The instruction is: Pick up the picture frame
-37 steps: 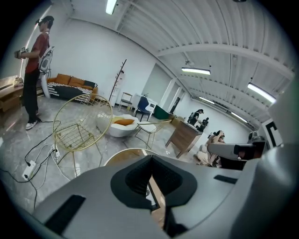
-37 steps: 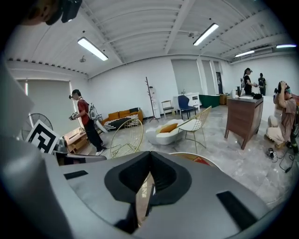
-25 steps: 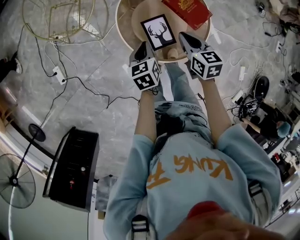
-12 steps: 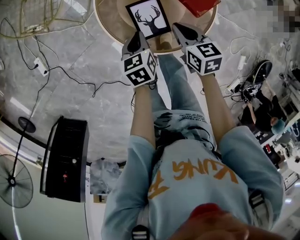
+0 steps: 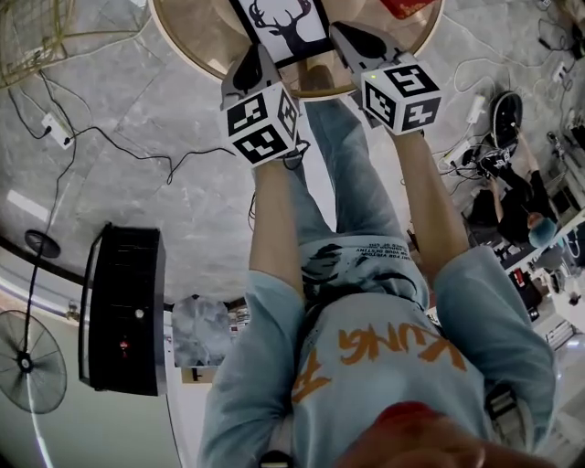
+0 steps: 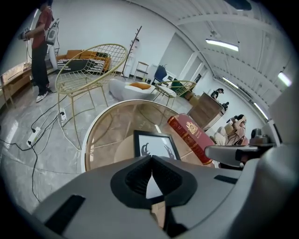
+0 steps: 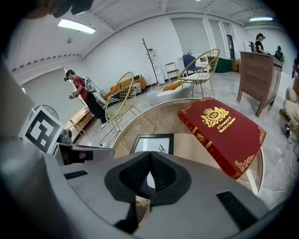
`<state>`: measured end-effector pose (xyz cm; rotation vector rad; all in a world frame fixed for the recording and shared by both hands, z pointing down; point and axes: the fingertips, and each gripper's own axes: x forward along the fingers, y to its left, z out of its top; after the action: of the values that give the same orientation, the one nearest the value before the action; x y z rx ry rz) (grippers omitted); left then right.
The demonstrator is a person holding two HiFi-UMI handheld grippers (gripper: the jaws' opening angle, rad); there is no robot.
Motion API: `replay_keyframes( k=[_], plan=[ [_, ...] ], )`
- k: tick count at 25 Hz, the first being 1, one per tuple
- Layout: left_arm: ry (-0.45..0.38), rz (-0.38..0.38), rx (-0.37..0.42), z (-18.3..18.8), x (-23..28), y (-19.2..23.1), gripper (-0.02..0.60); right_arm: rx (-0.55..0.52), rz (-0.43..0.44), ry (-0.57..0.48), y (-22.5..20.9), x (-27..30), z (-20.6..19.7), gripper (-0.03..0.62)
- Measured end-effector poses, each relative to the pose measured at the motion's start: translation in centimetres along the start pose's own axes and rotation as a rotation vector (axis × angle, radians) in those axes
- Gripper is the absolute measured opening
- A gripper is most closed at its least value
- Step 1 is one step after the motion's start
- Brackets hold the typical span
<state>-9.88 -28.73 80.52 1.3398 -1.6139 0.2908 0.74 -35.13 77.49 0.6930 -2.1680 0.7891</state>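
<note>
**Approach to the picture frame: both grippers closed and empty, nothing lifted yet**

*Head view.* The picture frame (image 5: 291, 26), showing a black deer silhouette on white, lies flat on the round table (image 5: 187, 37); its far part is cut off by the top edge. The left gripper (image 5: 253, 66) points at the frame's near left corner and the right gripper (image 5: 347, 38) at its right side. Whether either one touches the frame cannot be told from above. Only a corner of the red book (image 5: 409, 6) shows.

*Left gripper view.* The jaw tips of the left gripper (image 6: 152, 158) meet with nothing between them. The picture frame (image 6: 156, 144) lies just beyond, on the table (image 6: 105, 135), with the red book (image 6: 191, 136) beside it.

*Right gripper view.* The right gripper (image 7: 150, 154) is likewise closed on nothing. The picture frame (image 7: 152, 141) lies ahead of the tips, left of the red book (image 7: 224, 128).

*Progress.* The approach looks nearly complete. Still to come, as judged here: opening a pair of jaws, closing on the frame's edge, and lifting.

*Change from the earlier frames.* One second ago the whole frame and much of the book were visible, with the gripper tips short of the frame's near edge. The table has since slid toward the top of the head view, and the tips now flank the frame.
</note>
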Motion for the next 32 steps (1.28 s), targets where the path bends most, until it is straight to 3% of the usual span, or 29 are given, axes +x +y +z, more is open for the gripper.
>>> replay_keyframes(
  k=[12, 13, 15, 17, 23, 32],
  plan=[
    [0.038, 0.031, 0.032, -1.2, 3.7, 2.1, 0.021, 0.006, -0.040, 0.004, -3.1, 4.1, -2.0, 0.000],
    [0.040, 0.028, 0.034, -1.2, 3.9, 2.1, 0.032, 0.002, -0.039, 0.006, -3.3, 4.4, -2.1, 0.000],
    [0.048, 0.027, 0.036, -1.4, 4.2, 2.0, 0.116, 0.000, -0.035, 0.016, -3.7, 4.9, -2.3, 0.027],
    [0.057, 0.031, 0.034, -1.5, 4.5, 2.0, 0.139, 0.005, -0.029, 0.028, -4.1, 5.4, -2.6, 0.069],
    [0.080, 0.034, 0.038, -1.7, 5.5, 2.4, 0.143, 0.007, -0.027, 0.055, -4.8, 7.2, -2.9, 0.106],
    [0.119, 0.046, 0.029, -1.9, 6.8, 2.5, 0.143, 0.028, -0.031, 0.086, -5.8, 8.7, -3.2, 0.107]
  ],
)
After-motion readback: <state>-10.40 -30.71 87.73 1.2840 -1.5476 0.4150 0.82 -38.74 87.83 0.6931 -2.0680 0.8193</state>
